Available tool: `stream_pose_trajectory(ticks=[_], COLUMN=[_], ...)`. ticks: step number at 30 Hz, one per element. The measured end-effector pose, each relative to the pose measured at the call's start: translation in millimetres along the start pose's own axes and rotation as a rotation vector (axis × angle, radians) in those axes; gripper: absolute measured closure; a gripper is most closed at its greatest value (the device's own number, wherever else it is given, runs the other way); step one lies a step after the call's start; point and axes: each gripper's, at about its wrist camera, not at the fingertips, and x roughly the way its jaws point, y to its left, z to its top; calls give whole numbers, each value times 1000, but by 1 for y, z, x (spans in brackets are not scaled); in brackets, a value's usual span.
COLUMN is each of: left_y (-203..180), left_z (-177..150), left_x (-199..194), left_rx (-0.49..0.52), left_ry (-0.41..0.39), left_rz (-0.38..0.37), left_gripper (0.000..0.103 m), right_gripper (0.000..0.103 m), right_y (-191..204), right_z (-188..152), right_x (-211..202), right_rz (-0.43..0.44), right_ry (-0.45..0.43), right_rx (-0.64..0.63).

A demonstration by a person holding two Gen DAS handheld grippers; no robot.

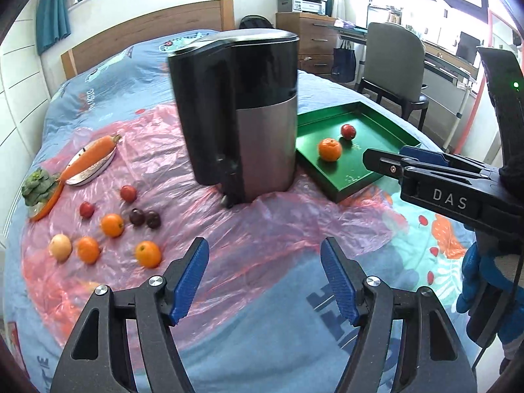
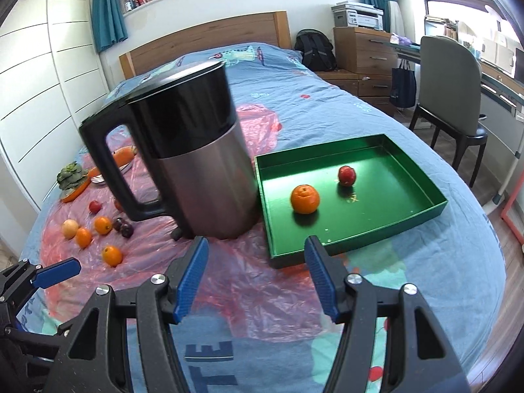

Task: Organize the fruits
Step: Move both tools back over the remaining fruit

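Green tray [image 2: 422,181] holding one orange [image 2: 305,199] and one red fruit [image 2: 346,175]; left claw [image 1: 264,276] and right claw [image 2: 256,278] both released, gripping nothing.

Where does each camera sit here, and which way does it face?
Left wrist: on the left gripper, facing down the bed at the kettle; the right gripper and a gloved hand show.
Right wrist: on the right gripper, facing the tray; the left gripper shows at bottom left.
Shared: kettle, tray, loose fruit.
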Motion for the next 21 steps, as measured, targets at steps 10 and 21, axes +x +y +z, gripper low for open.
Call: stream_pose_trajectory(ticks=[10,21], left_y=[70,159], left_z=[-39,-72], left_x=[-6,13], left_rx=[-113,-269], left_ry=[8,42], left_rz=[99,185], left_gripper=[38,38], right_gripper=[0,0], right_y=[80,148], right_z=[-17,-36], right_x=[11,51], right_rz=[120,226], right_ry=[44,114], right_rx=[-119,-207])
